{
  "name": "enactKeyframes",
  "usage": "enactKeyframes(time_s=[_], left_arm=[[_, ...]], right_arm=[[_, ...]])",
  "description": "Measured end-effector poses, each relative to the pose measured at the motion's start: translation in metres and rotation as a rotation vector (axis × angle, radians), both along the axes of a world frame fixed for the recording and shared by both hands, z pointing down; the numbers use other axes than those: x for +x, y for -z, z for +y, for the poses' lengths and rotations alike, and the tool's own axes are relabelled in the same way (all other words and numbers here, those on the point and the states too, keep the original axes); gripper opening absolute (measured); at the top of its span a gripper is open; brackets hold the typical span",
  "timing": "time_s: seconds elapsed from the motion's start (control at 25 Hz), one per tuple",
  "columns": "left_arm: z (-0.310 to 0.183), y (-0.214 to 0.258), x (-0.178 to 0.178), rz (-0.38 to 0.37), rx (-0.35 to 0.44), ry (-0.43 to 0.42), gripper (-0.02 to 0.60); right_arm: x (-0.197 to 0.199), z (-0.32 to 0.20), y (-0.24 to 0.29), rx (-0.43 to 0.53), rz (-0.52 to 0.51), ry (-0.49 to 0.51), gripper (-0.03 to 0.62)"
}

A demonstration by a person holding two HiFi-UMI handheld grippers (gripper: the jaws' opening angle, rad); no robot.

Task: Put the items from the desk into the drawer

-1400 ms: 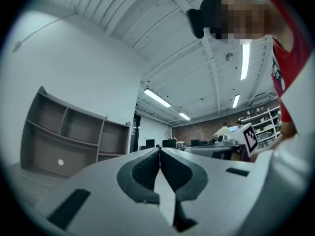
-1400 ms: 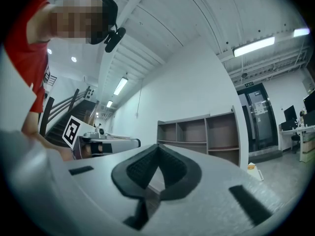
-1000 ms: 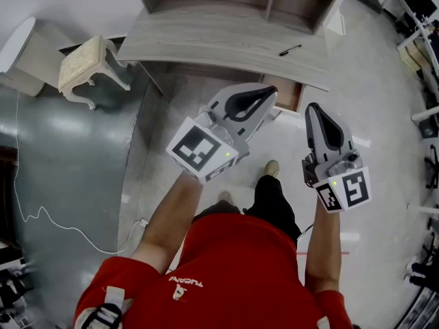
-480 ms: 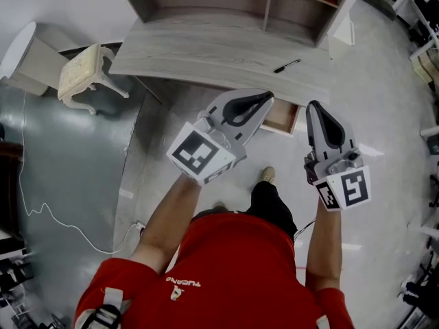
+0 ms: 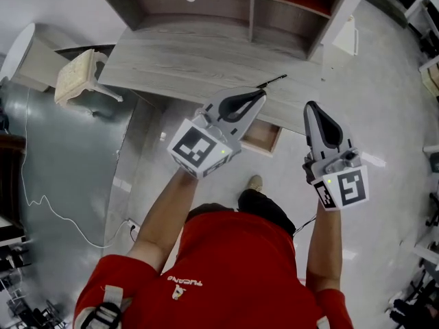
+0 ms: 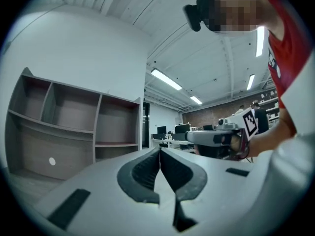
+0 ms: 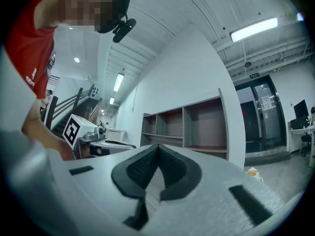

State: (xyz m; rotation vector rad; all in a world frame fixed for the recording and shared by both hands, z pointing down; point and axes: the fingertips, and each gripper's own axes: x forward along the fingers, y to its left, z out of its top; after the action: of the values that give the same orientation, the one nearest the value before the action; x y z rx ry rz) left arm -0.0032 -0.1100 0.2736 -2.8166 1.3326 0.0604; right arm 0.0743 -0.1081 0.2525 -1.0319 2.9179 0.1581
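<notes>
Left gripper point(image 5: 255, 98) and right gripper point(image 5: 313, 110) hang mid-frame, both pinched together and empty. Approach step, likely: the pen point(image 5: 272, 81) lies on the counter point(image 5: 185, 64) at upper centre, above the open drawer point(image 5: 263, 137). Next, one gripper must spread and straddle it.

A person in a red short-sleeved shirt point(image 5: 226, 266) with white lettering on the chest, dark trousers point(image 5: 269, 208) and a pale shoe point(image 5: 254, 182) wears a black camera point(image 6: 196, 14) on the head. A grey-and-black strap point(image 5: 103, 314) sits at the left shoulder. The left gripper point(image 5: 261, 94) and right gripper point(image 5: 312, 107) are pale grey wedges lined with black ribbed pads point(image 6: 142, 173). Each carries a white cube point(image 5: 199, 149) bearing black square markers and a small green light point(image 5: 223, 152). A thin dark cable point(image 5: 306, 223) shows by the right forearm.
</notes>
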Motion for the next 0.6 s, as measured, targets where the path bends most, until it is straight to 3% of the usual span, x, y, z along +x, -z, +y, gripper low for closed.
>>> enactKeyframes(time_s=[0.28, 0.6], left_arm=[[-0.053, -0.032, 0.016, -0.04, -0.044, 0.035, 0.009], [-0.092, -0.072, 0.019, -0.103, -0.145, 0.032, 0.009]], right_arm=[[0.02, -0.047, -0.014, -0.016, 0.036, 0.043, 0.003], [0.025, -0.07, -0.038, -0.079, 0.038, 0.013, 0.003]])
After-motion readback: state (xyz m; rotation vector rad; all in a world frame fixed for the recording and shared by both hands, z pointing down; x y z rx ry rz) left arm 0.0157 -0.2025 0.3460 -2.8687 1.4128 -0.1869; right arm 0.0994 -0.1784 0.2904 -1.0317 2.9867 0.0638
